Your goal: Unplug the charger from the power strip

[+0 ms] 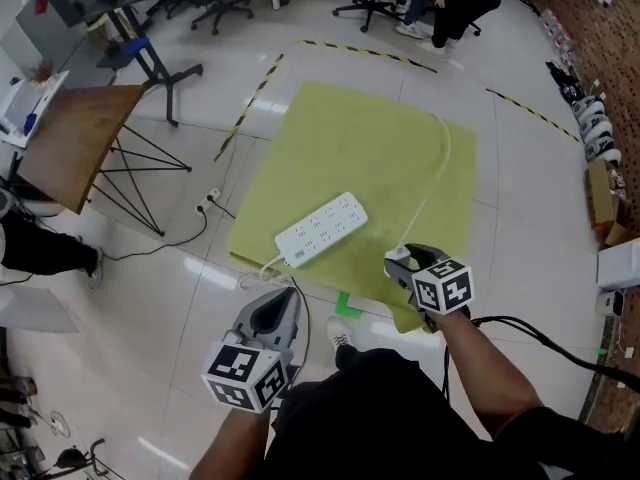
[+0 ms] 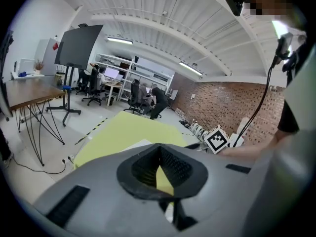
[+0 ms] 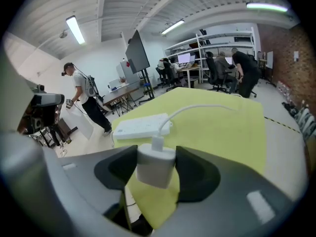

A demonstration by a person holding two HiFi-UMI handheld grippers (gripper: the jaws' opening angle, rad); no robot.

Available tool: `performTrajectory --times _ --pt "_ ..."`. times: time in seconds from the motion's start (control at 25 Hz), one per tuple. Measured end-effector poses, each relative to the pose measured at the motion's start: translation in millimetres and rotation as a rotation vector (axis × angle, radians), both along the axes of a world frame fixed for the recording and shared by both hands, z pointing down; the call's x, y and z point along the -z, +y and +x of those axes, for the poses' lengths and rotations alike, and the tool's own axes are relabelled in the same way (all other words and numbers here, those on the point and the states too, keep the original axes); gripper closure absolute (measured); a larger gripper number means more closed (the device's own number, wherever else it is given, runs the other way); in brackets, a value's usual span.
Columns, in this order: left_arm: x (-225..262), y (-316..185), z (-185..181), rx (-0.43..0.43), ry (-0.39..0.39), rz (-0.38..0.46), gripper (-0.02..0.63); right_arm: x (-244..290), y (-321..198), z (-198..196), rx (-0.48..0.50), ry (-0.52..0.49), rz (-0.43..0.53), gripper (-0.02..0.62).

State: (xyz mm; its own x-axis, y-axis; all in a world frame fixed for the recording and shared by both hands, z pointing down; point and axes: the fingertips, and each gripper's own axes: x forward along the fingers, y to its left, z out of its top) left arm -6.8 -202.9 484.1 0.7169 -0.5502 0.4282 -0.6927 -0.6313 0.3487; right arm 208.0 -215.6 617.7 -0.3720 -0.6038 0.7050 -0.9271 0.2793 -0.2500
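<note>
A white power strip (image 1: 321, 229) lies near the front of a yellow mat (image 1: 350, 148) on the floor, with nothing plugged into the sockets that show. My right gripper (image 1: 402, 266) hangs over the mat's front right corner, shut on a white charger (image 3: 155, 167). The charger is clear of the strip (image 3: 140, 126). Its white cable (image 1: 440, 158) runs away across the mat. My left gripper (image 1: 283, 298) hovers in front of the mat's edge, its fingertips together with nothing between them (image 2: 159, 169).
A wooden table (image 1: 75, 138) on thin black legs stands at the left, with a black stand behind it. A floor plug and dark cord (image 1: 205, 205) lie left of the mat. Hazard tape (image 1: 250, 98) marks the floor. Office chairs and people are at the back.
</note>
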Motion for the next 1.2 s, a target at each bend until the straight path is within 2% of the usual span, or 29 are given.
performTrajectory --times 0.24,0.56,0.8,1.2 --pt "-3 8 36 -0.09 0.016 -0.014 0.6 -23 53 42 -0.089 0.026 -0.081 0.353" --pt "-2 14 61 -0.164 0.013 -0.018 0.6 -42 71 62 -0.16 0.03 -0.119 0.351" --pt "1 10 55 -0.15 0.004 -0.017 0.6 -60 62 59 -0.174 0.039 -0.132 0.351" --pt "7 6 26 -0.067 0.025 -0.036 0.6 -73 46 59 -0.195 0.025 -0.138 0.348"
